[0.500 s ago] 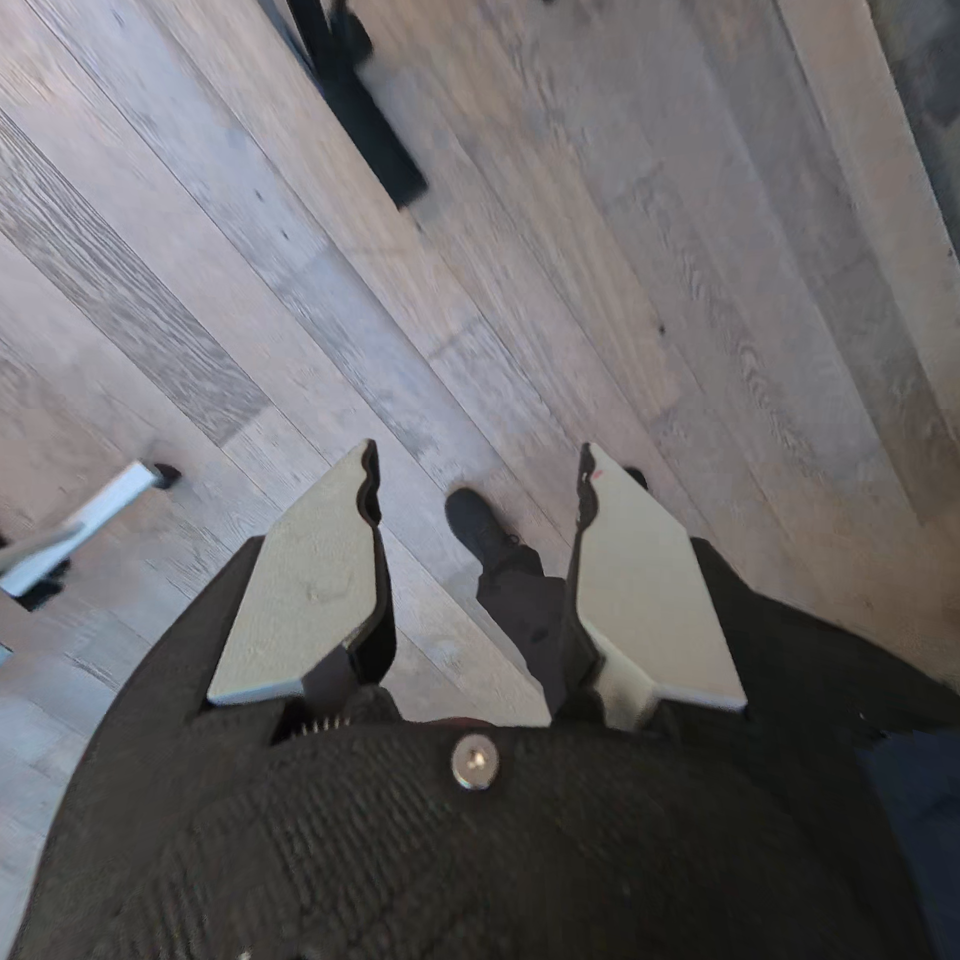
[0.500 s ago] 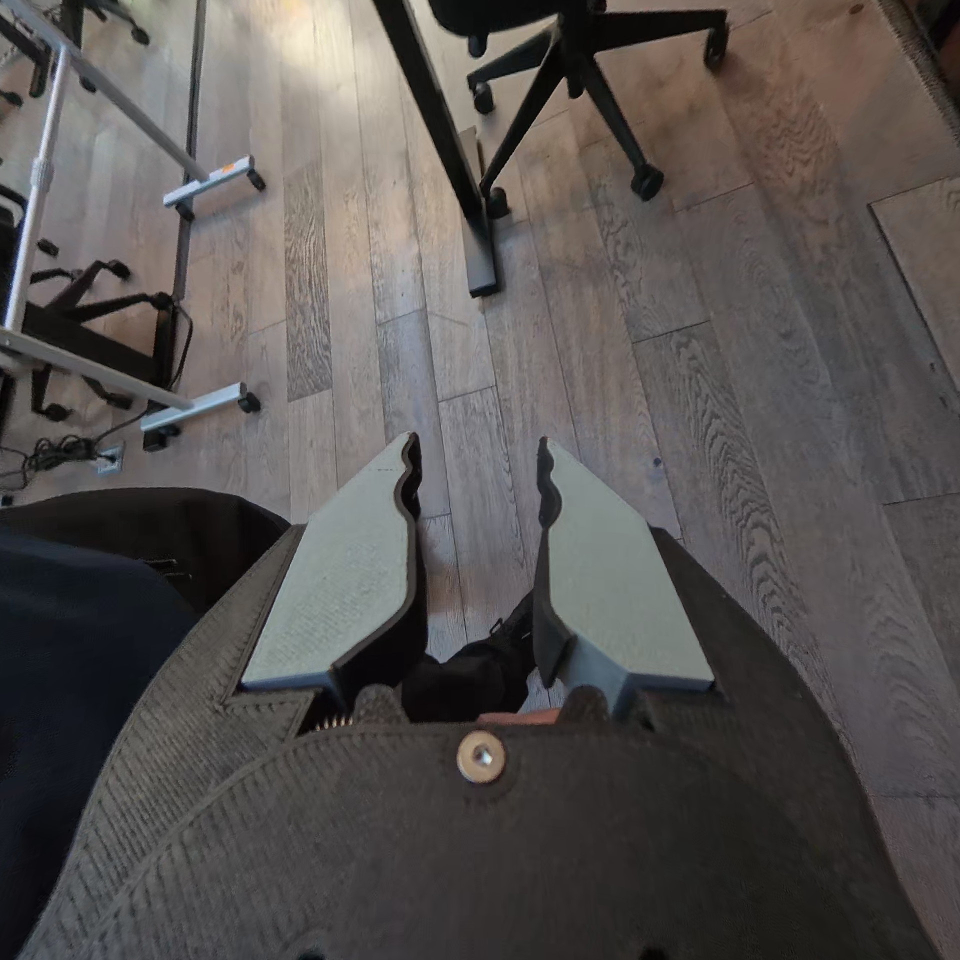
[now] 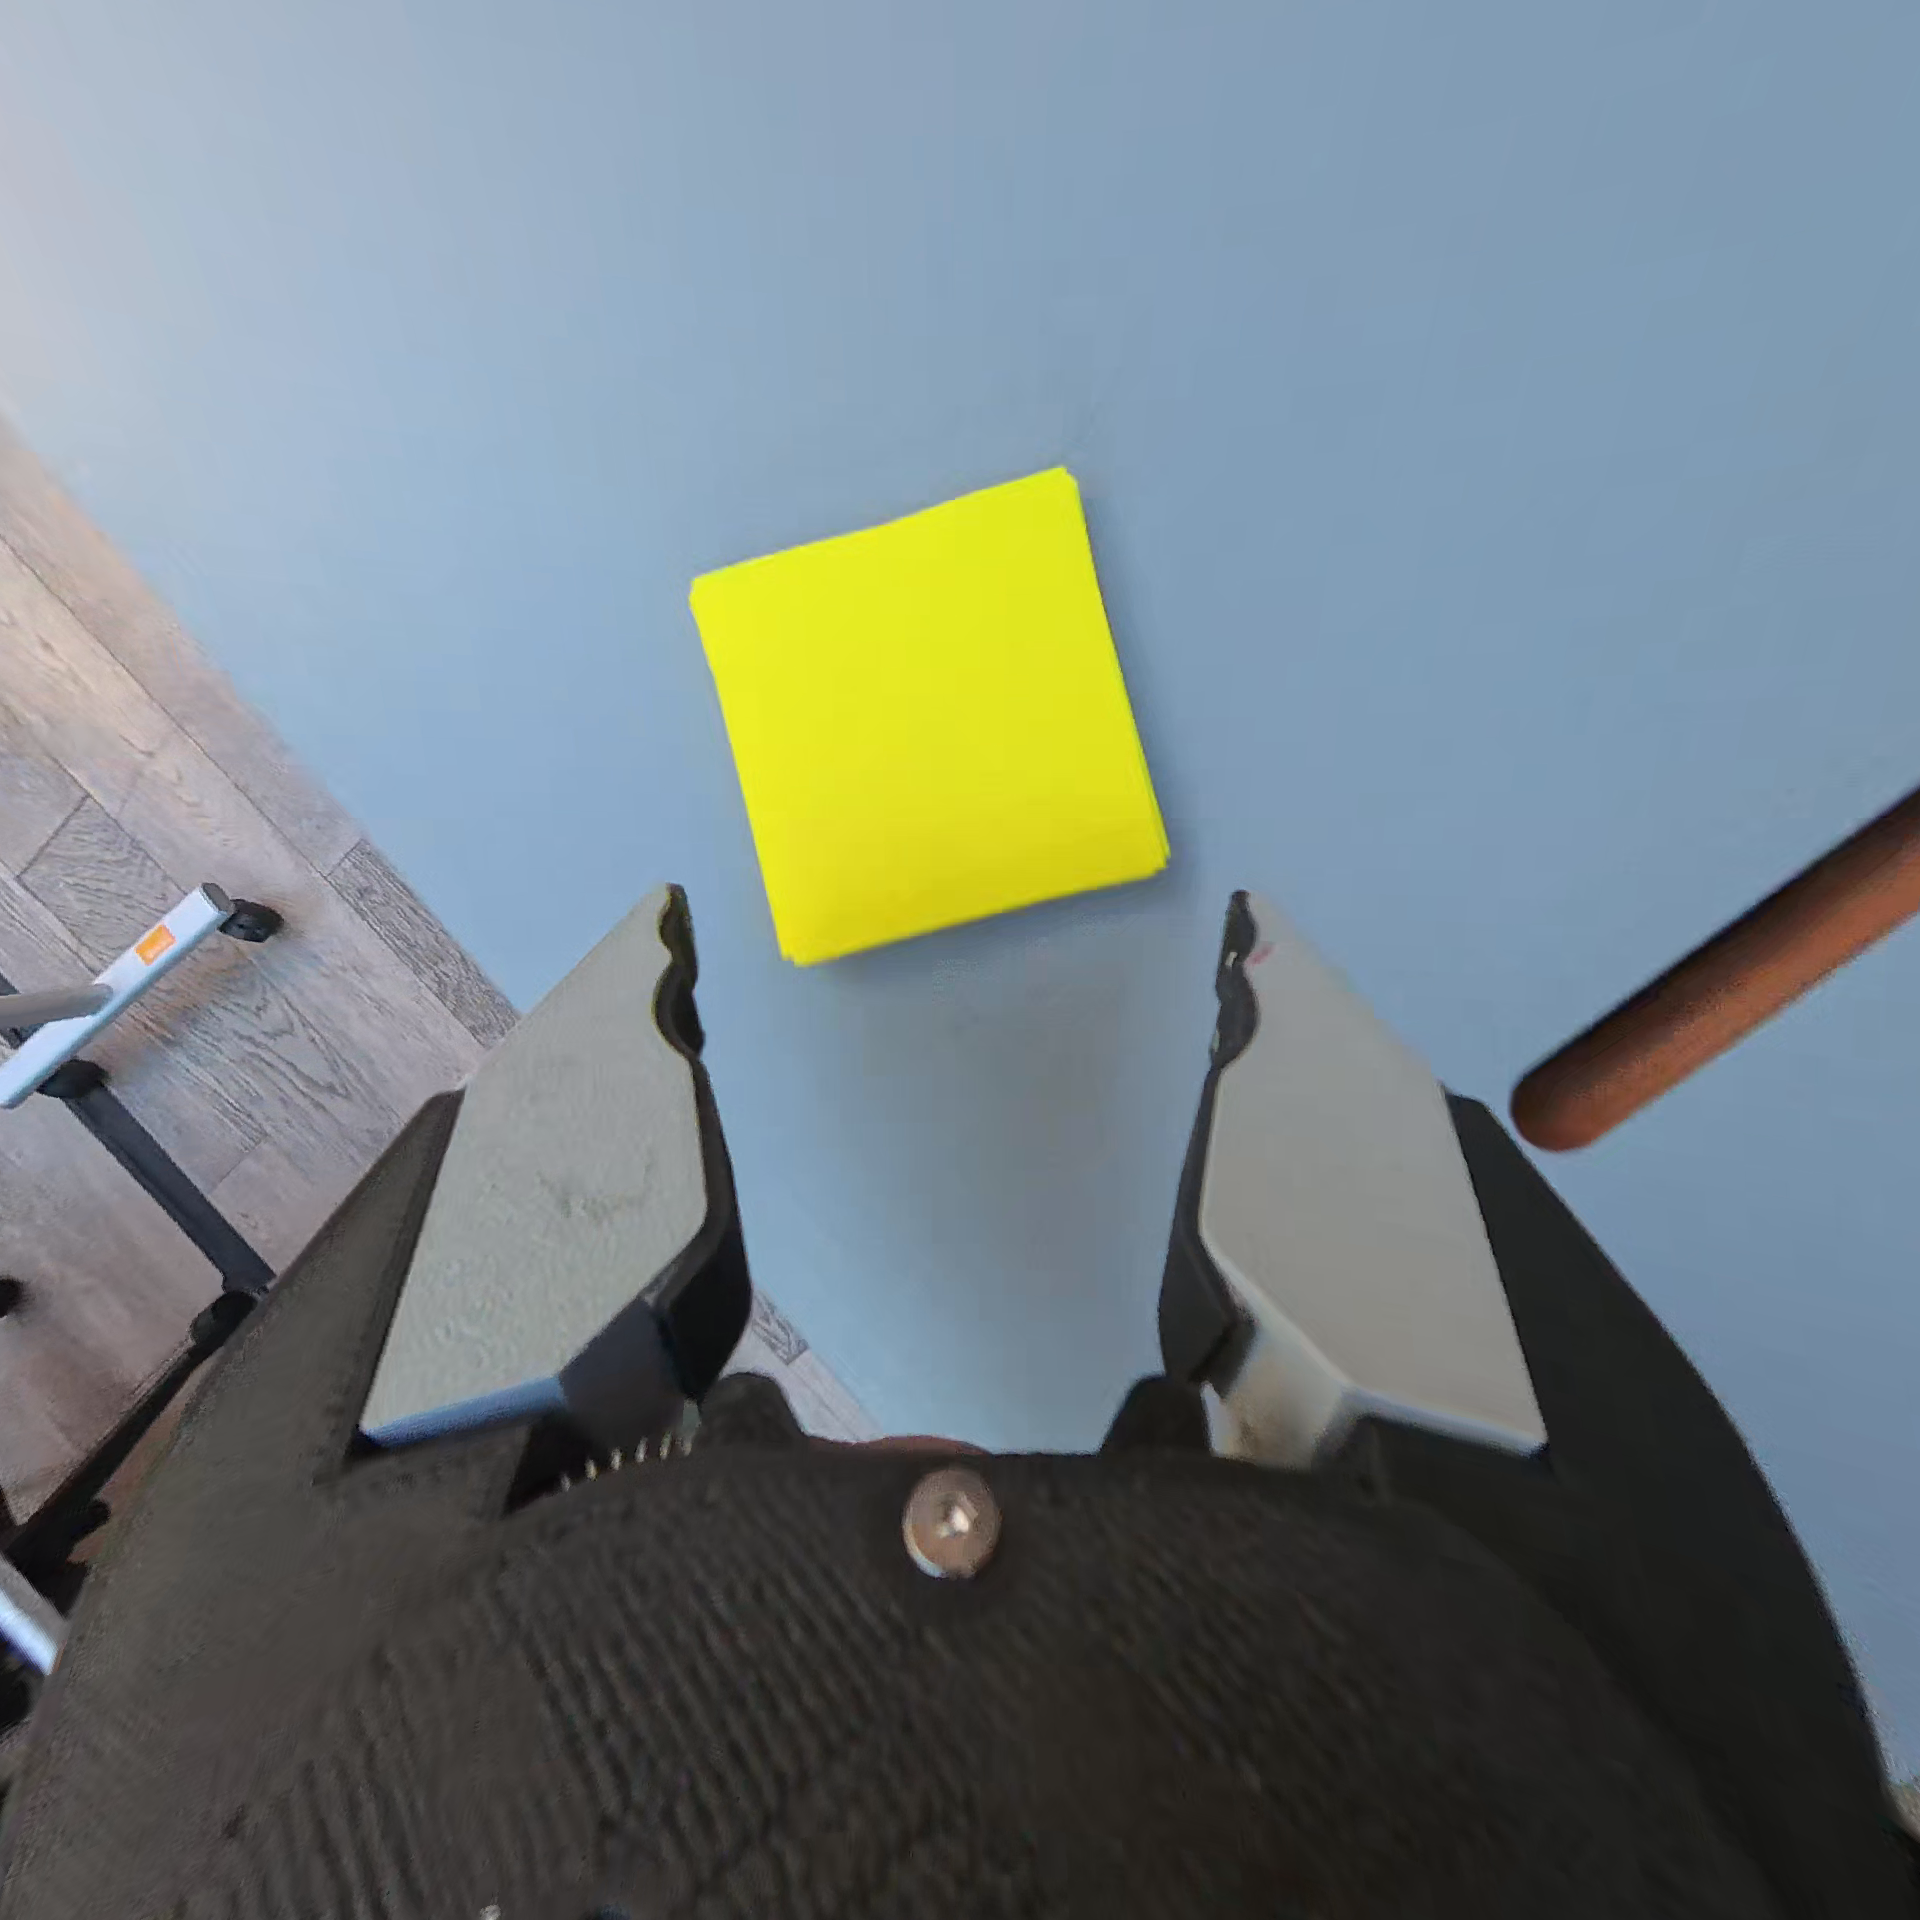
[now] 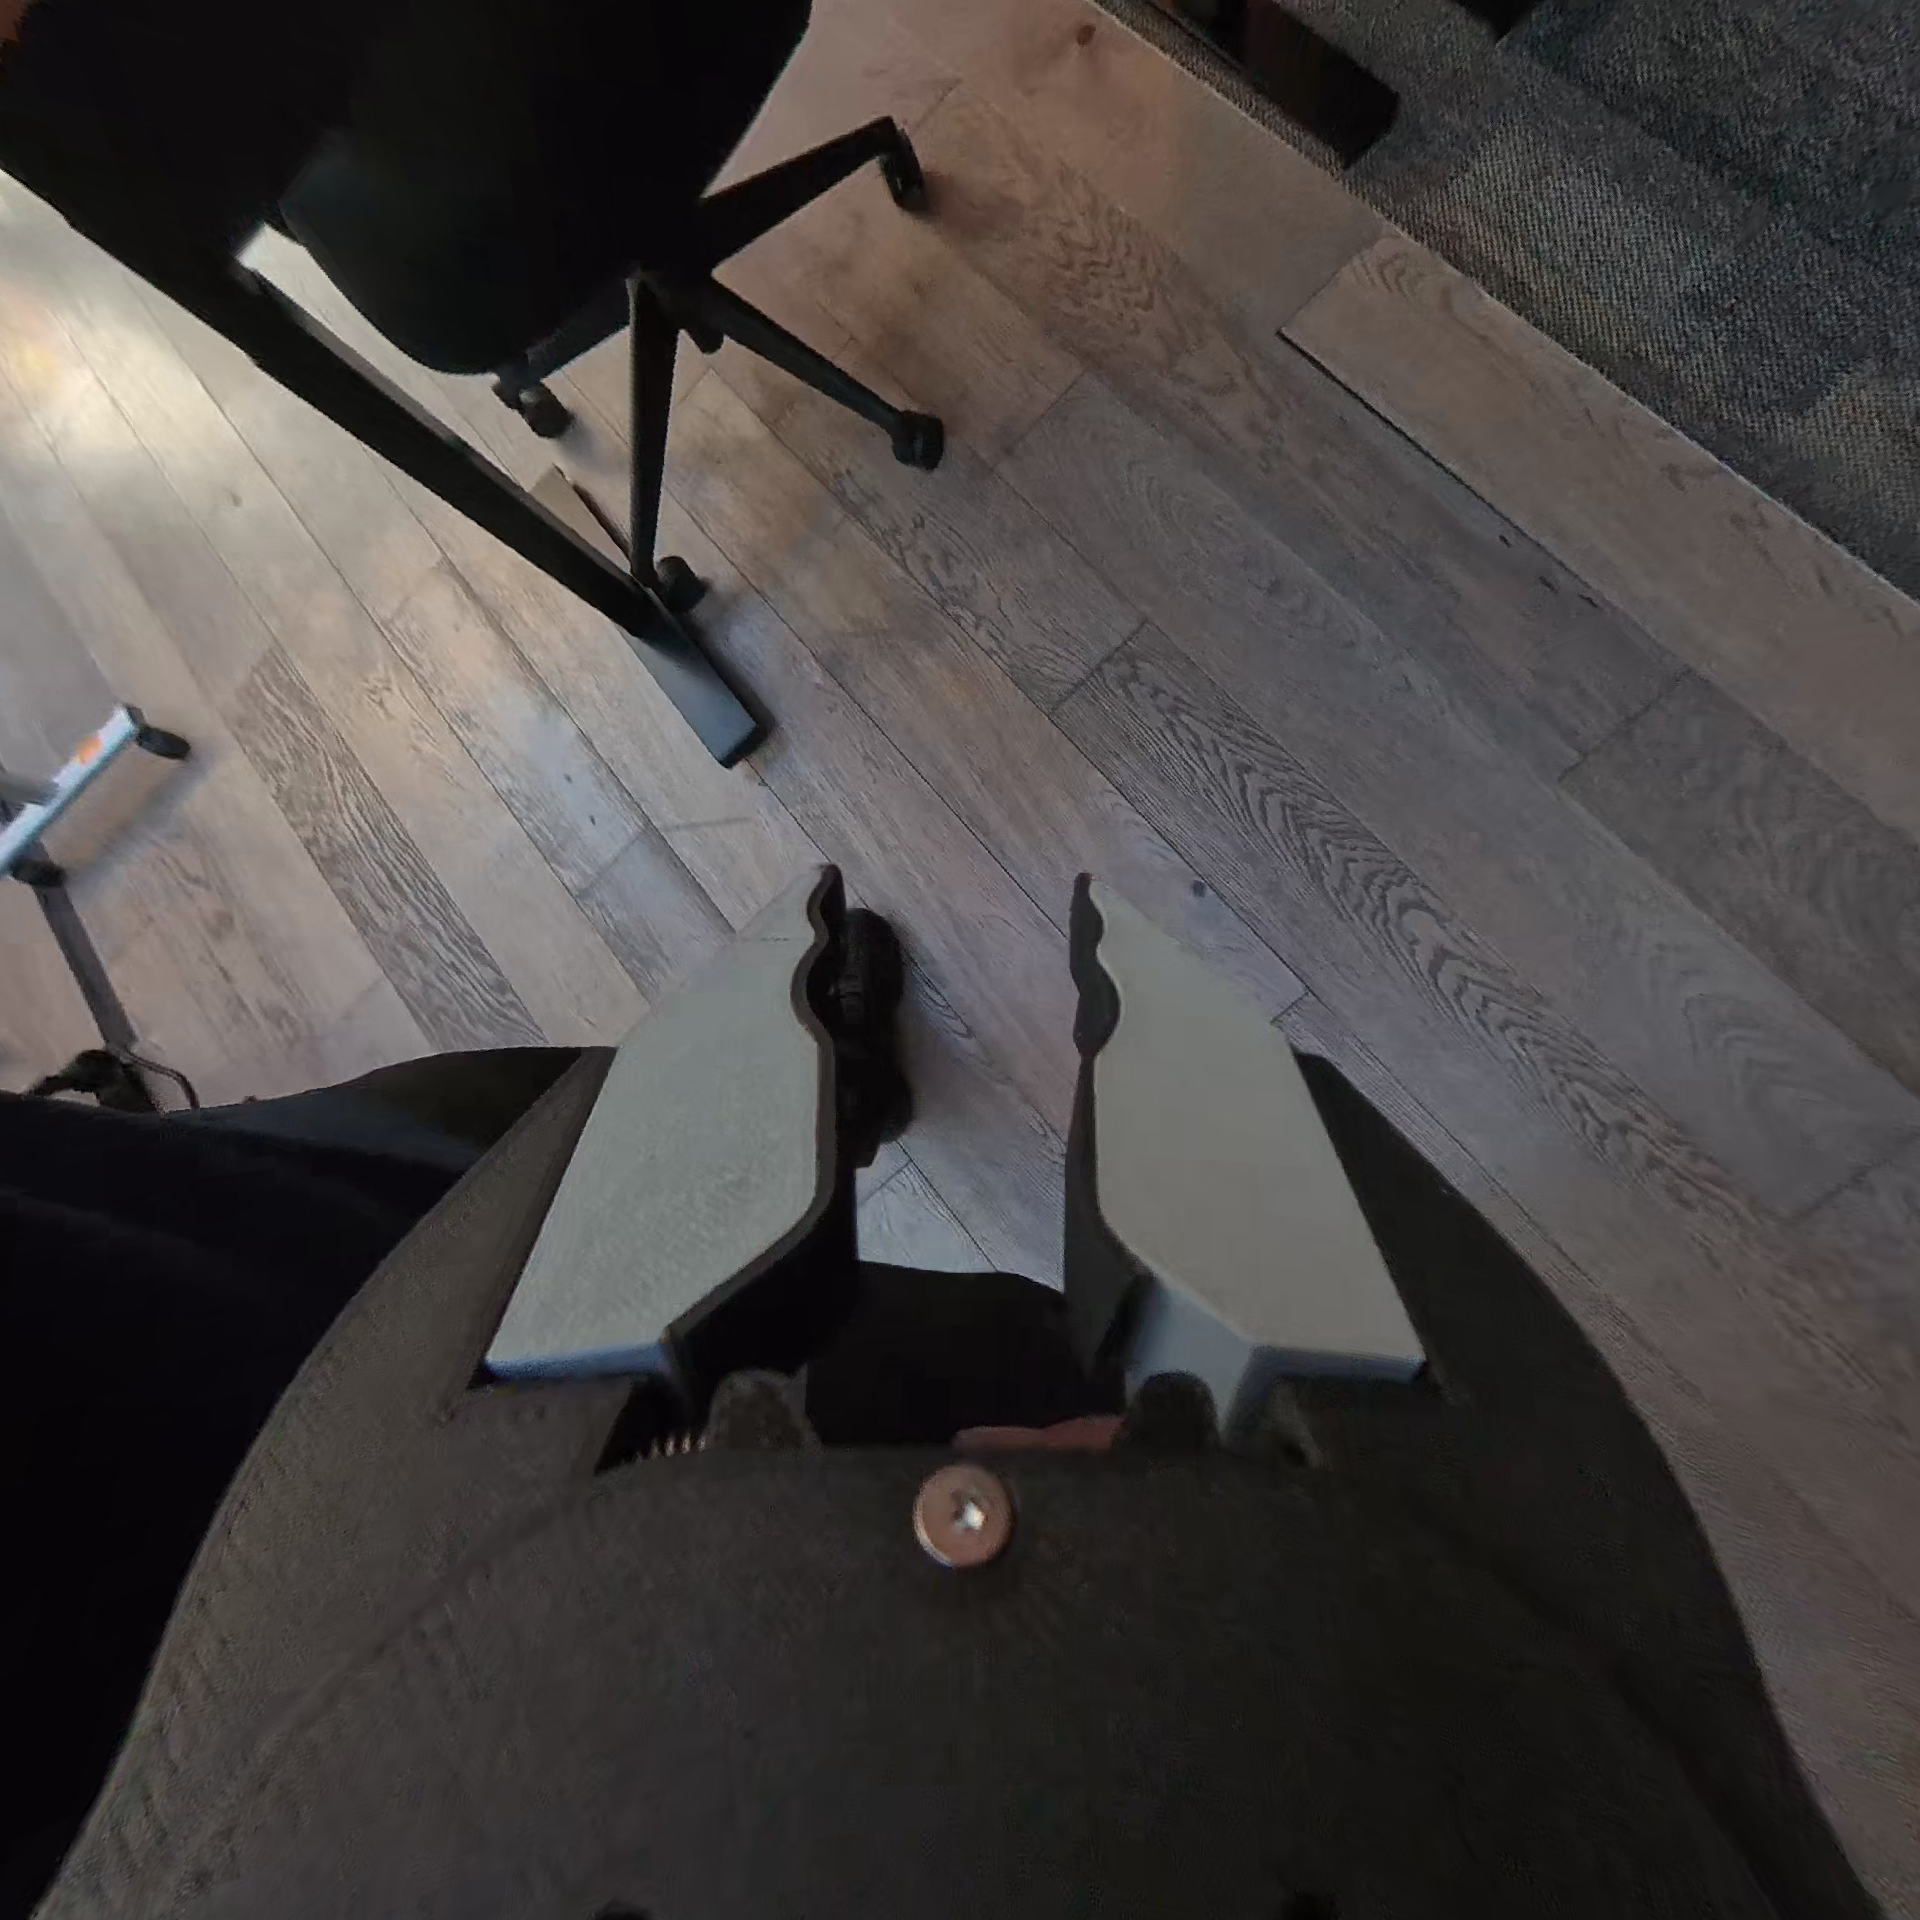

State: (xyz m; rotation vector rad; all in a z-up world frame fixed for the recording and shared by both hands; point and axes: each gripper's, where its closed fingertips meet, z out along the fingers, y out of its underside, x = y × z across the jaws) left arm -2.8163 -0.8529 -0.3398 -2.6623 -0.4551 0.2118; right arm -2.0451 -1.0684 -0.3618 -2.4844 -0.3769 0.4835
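In the left wrist view my left gripper (image 3: 956,899) hangs over a blue tabletop (image 3: 1039,260), its jaws wide open with nothing between them. A square stack of bright yellow paper (image 3: 925,717) lies flat on the table just beyond the fingertips, untouched. A brown round rod (image 3: 1714,997) reaches in from the right, near the right finger. In the right wrist view my right gripper (image 4: 954,881) is open and empty, pointing down at the wooden floor (image 4: 1247,727). A person's black shoe (image 4: 868,997) shows on the floor far below, by the left finger.
The table's edge runs diagonally at lower left, with wooden floor (image 3: 156,727) and a white frame foot (image 3: 156,945) below. The right wrist view shows a black office chair (image 4: 665,312), a black table foot (image 4: 707,707), grey carpet (image 4: 1714,208) and dark clothing (image 4: 156,1247). One gripper's finger ends stand about 80 cm off the other's. My left tips are roughly 11 cm from the brown round rod (image 3: 1714,997).
My left gripper has swung from over the floor to above the blue table and its jaws have opened wider. My right gripper has turned a little over the floor, jaws unchanged.
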